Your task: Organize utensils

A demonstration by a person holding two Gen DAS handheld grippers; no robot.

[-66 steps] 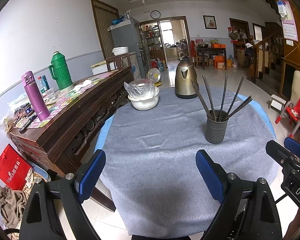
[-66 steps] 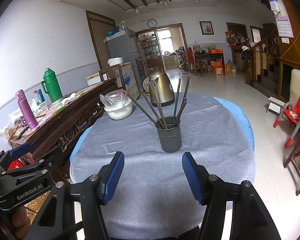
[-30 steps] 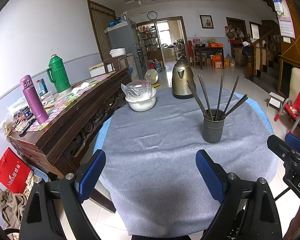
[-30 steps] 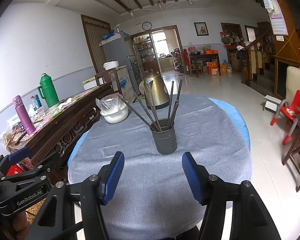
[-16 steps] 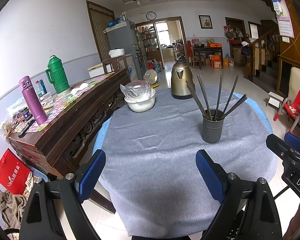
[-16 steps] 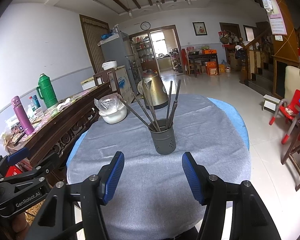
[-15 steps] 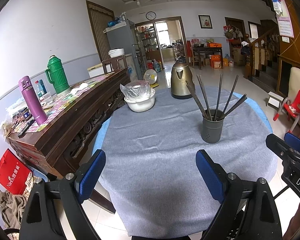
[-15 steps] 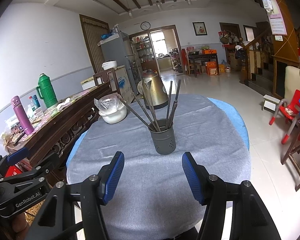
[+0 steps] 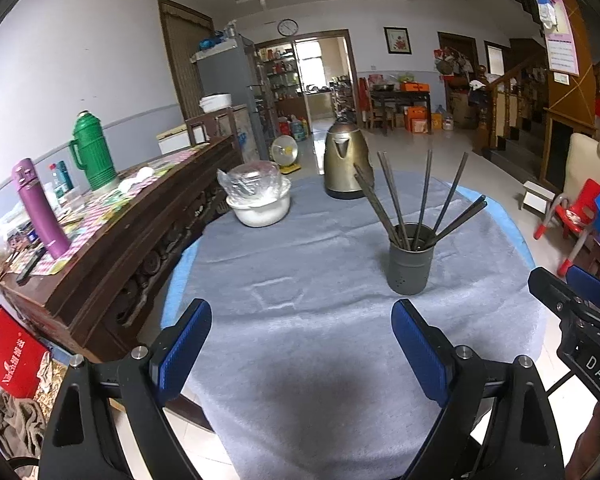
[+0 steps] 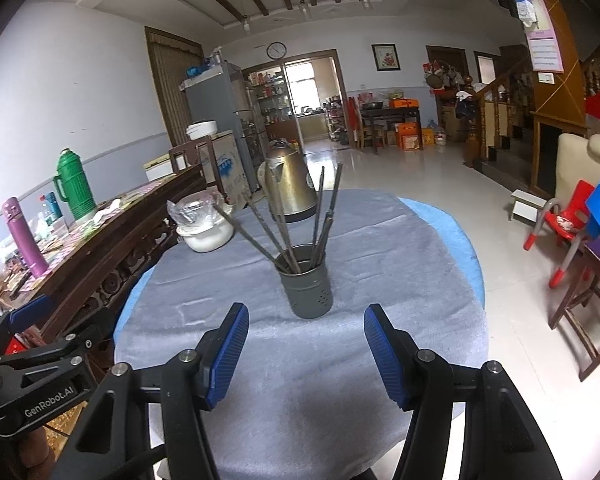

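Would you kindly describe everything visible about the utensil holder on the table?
The utensil holder is a dark grey cylinder, seemingly metal, with small holes low on its wall. It stands upright on the grey tablecloth, apart from the kettle and bowl. Several long dark chopsticks splay from its open top. Nothing else touches it.

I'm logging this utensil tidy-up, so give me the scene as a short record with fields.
holder: grey holder upright on the grey cloth
utensils: dark sticks standing fanned in the holder
behind: kettle, covered white bowl
left hand-held gripper: open, empty
right hand-held gripper: open, empty, facing the holder
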